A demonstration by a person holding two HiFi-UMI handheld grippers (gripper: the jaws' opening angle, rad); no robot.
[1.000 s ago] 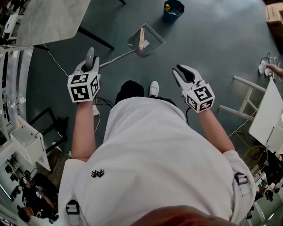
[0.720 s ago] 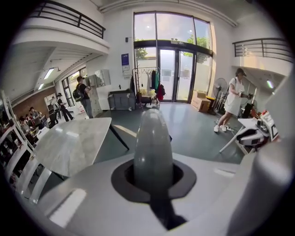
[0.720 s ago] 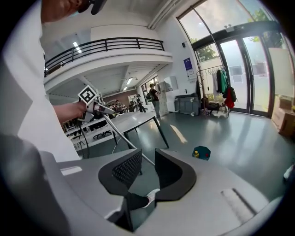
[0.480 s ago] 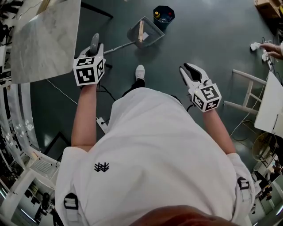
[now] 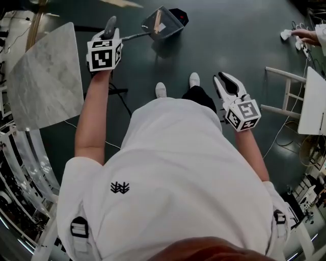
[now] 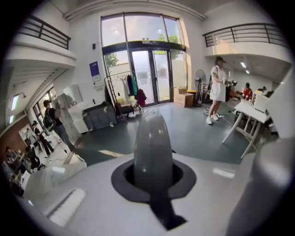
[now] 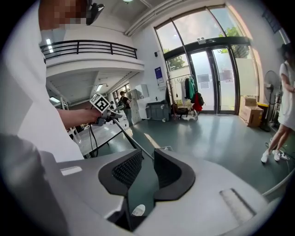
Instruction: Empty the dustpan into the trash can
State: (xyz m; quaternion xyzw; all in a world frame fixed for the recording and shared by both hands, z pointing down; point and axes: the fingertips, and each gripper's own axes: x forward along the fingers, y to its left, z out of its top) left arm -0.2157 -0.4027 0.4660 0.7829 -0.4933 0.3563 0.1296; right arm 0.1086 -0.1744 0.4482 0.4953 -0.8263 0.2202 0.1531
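Observation:
In the head view my left gripper (image 5: 108,32) is held out far forward, shut on the grey handle (image 5: 110,23) of the long-handled dustpan (image 5: 162,23). The translucent pan hangs above the floor and carries a wooden stick (image 5: 157,22). Right behind it, mostly hidden by the pan, is the dark trash can (image 5: 179,15). The left gripper view shows the handle's rounded end (image 6: 152,145) clamped in my left gripper (image 6: 152,171). My right gripper (image 5: 227,83) hangs by my right side; its jaws stand apart with nothing between them. The right gripper view looks past the right gripper (image 7: 146,168) at the pole (image 7: 131,138).
A marble tabletop (image 5: 48,76) lies to the left. At the right are a white chair frame (image 5: 285,92) and a white table (image 5: 313,102). Another person's hand (image 5: 300,34) reaches in at the upper right. Cables trail on the floor near my shoes (image 5: 161,89).
I have walked forward; the dustpan and trash can have slid up the view. The left gripper has carried the pan up to the can and now covers most of it. The right gripper has stayed open.

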